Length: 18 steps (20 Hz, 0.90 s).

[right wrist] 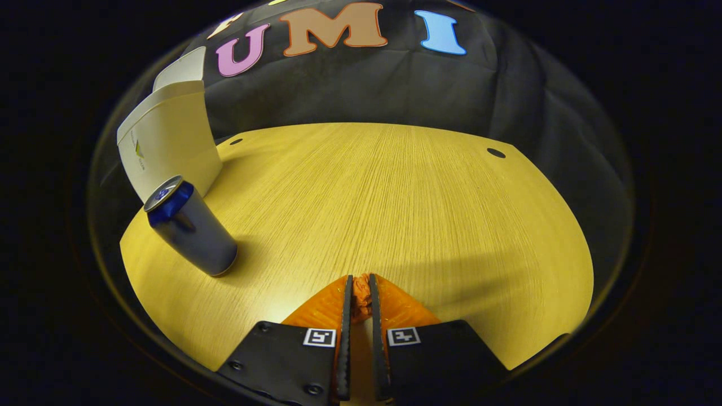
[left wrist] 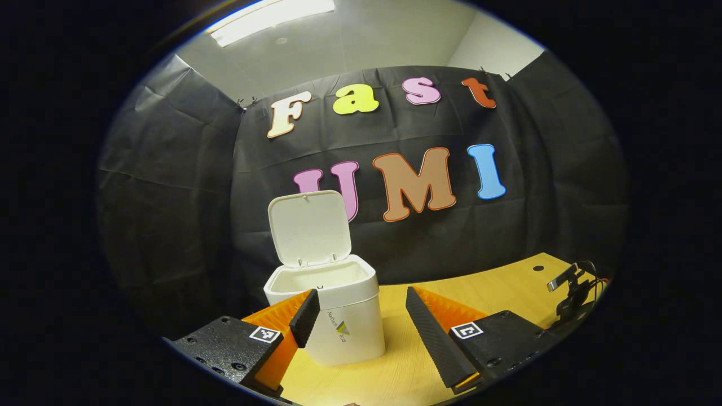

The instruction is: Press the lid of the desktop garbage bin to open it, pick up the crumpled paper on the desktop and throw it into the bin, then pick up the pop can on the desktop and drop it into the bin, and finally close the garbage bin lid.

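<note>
The white bin (left wrist: 333,316) is seen on the wooden table (left wrist: 507,293) with its lid (left wrist: 309,228) standing up. The left gripper (left wrist: 361,316) is held in front of it, fingers wide apart. The right gripper (right wrist: 361,299) is pinched on an orange crumpled paper (right wrist: 361,296). The can (right wrist: 189,225) stands beside the bin.

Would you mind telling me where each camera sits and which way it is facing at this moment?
Left gripper view: rides the left gripper, facing the open bin and booth wall; its own spread fingers show.
Right gripper view: rides the right gripper, angled down at the desktop and pop can; its fingers pinch crumpled paper.
Shared: bin, desktop, wall.
</note>
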### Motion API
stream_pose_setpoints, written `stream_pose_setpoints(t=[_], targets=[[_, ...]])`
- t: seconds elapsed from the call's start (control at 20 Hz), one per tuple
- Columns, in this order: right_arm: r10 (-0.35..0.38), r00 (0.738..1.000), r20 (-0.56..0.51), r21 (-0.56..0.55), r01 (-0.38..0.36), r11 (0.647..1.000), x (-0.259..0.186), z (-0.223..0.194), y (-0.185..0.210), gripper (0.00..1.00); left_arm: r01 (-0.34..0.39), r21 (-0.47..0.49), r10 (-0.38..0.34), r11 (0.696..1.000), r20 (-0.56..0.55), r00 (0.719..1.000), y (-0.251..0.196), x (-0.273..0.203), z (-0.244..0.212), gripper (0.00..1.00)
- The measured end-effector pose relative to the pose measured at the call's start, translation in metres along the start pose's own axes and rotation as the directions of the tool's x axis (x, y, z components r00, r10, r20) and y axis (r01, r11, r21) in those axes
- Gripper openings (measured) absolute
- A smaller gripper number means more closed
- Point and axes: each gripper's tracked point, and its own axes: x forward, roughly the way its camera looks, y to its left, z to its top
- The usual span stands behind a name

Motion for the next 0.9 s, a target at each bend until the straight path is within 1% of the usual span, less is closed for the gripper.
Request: stream_pose_setpoints(t=[0.1, 0.15, 0.3, 0.4, 0.5, 0.6, 0.65, 0.7, 0.75, 0.9], targets=[[0.007, 1.000, 0.009, -0.005, -0.007, 1.000, -0.007, 0.005, 0.001, 0.19, 0.001, 0.005, -0.001, 1.000, 0.003, 1.000, 0.001, 0.001, 0.001, 0.93], [0.008, 0.999, 0.036, -0.004, -0.008, 1.000, -0.012, 0.012, 0.001, 0.19, 0.000, 0.005, 0.000, 1.000, 0.006, 1.000, 0.002, 0.001, 0.002, 0.93], [0.025, 0.992, 0.122, 0.001, -0.025, 1.000, -0.033, 0.047, 0.005, 0.19, -0.002, -0.001, 0.002, 1.000, 0.004, 1.000, 0.003, 0.004, 0.000, 0.93], [0.044, 0.980, 0.192, 0.014, -0.048, 0.999, -0.053, 0.079, 0.013, 0.18, 0.002, -0.006, -0.002, 1.000, 0.000, 1.000, 0.002, 0.006, -0.001, 0.93], [0.073, 0.957, 0.279, 0.027, -0.084, 0.996, -0.074, 0.116, 0.024, 0.18, 0.006, -0.010, -0.006, 1.000, 0.000, 1.000, 0.002, 0.008, -0.001, 0.93], [0.101, 0.930, 0.353, 0.013, -0.113, 0.994, -0.097, 0.151, 0.036, 0.18, 0.011, -0.013, -0.011, 1.000, 0.003, 1.000, 0.002, 0.010, -0.001, 0.93], [0.116, 0.914, 0.389, -0.001, -0.126, 0.992, -0.108, 0.166, 0.044, 0.18, 0.009, -0.014, -0.009, 1.000, 0.003, 1.000, 0.003, 0.011, -0.002, 0.93], [0.134, 0.897, 0.420, -0.018, -0.140, 0.990, -0.120, 0.184, 0.052, 0.21, 0.008, -0.017, -0.008, 1.000, 0.004, 1.000, 0.006, 0.010, -0.002, 0.93], [0.153, 0.880, 0.449, -0.035, -0.154, 0.987, -0.131, 0.200, 0.062, 0.18, 0.004, -0.020, -0.004, 1.000, 0.004, 1.000, 0.009, 0.011, -0.003, 0.93], [0.214, 0.824, 0.525, -0.094, -0.194, 0.976, -0.163, 0.243, 0.095, 0.18, -0.017, -0.028, 0.017, 0.999, 0.002, 1.000, 0.023, 0.015, -0.006, 0.93]])
